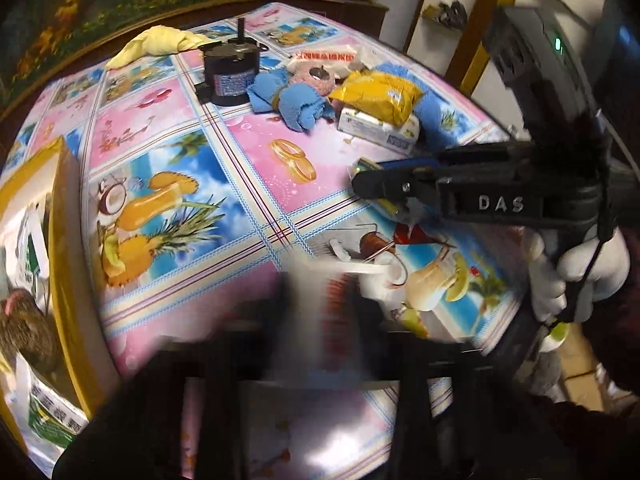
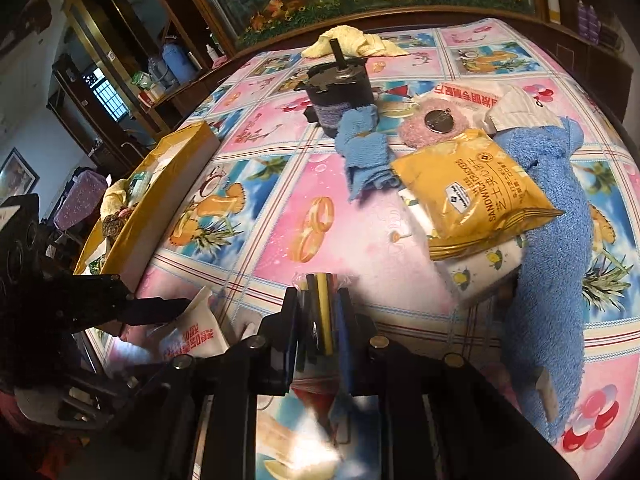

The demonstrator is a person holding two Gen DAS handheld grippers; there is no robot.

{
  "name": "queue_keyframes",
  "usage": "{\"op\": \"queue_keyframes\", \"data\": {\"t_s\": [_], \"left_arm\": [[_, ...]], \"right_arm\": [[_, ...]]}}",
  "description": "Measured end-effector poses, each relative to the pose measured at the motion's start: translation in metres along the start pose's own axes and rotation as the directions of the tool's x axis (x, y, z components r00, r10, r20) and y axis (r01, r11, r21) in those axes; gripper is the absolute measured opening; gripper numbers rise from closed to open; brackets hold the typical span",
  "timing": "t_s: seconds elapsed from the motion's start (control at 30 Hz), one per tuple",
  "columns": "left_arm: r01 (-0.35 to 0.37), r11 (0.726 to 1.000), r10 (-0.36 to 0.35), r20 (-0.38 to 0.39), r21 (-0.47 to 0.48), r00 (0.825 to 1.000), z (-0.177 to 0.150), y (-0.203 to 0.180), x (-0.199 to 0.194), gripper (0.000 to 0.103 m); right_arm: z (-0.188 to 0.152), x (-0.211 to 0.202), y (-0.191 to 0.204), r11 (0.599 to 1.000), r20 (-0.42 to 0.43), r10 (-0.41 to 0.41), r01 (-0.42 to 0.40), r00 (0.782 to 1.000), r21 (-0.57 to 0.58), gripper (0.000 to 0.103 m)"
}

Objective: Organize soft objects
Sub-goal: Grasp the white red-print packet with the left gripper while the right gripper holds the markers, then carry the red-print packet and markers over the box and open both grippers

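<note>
Two grippers work over the floral tablecloth [image 2: 280, 216]. Right gripper [image 2: 320, 312] is clamped on a small clear packet of coloured sticks [image 2: 322, 308] at 6 o'clock. Left gripper [image 2: 176, 306], at 9 o'clock, pinches a white sachet [image 2: 192, 336]. Blue towel [image 2: 548, 280] lies at 3 o'clock, yellow snack bag [image 2: 472, 192] touching it; cardboard box [image 2: 160, 208] at 10 o'clock.

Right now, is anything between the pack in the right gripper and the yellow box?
Yes. The left gripper and a white packet sit left of the pack in the right gripper, before the yellow box's near end. Farther up its wall, only bare tablecloth.
</note>
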State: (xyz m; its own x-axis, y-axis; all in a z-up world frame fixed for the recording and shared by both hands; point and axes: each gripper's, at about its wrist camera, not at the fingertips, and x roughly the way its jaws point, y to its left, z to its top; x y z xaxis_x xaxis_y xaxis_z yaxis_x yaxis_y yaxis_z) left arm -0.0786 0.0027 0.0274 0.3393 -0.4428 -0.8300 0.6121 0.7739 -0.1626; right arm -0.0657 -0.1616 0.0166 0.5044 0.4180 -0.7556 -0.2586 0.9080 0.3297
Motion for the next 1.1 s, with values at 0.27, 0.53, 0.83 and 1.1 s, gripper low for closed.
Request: {"op": "queue_keyframes", "data": {"t_s": [0.27, 0.53, 0.83, 1.1], "left_arm": [[0.067, 0.991, -0.062, 0.049, -0.117, 0.997, -0.020, 0.014, -0.036, 0.007], [0.155, 0.986, -0.153, 0.037, -0.059, 0.987, -0.027, -0.049, -0.028, 0.059], [-0.092, 0.984, 0.091, 0.015, 0.151, 0.996, -0.025, -0.105, 0.014, 0.044], [-0.064, 0.996, 0.068, 0.067, -0.067, 0.995, -0.020, -0.037, -0.013, 0.041]], "right_arm": [[0.004, 0.007, 0.015, 1.000, -0.022, 0.000, -0.001, 1.000, -0.019, 0.016], [-0.016, -0.020, 0.000, 0.999, 0.021, -0.021, 0.020, 1.000, 0.049, 0.016], [-0.028, -0.045, -0.026, 0.992, 0.057, -0.046, 0.039, 0.997, 0.124, 0.016], [-0.030, -0.036, -0.013, 0.994, 0.060, 0.013, -0.019, 0.998, 0.109, 0.016]]}}
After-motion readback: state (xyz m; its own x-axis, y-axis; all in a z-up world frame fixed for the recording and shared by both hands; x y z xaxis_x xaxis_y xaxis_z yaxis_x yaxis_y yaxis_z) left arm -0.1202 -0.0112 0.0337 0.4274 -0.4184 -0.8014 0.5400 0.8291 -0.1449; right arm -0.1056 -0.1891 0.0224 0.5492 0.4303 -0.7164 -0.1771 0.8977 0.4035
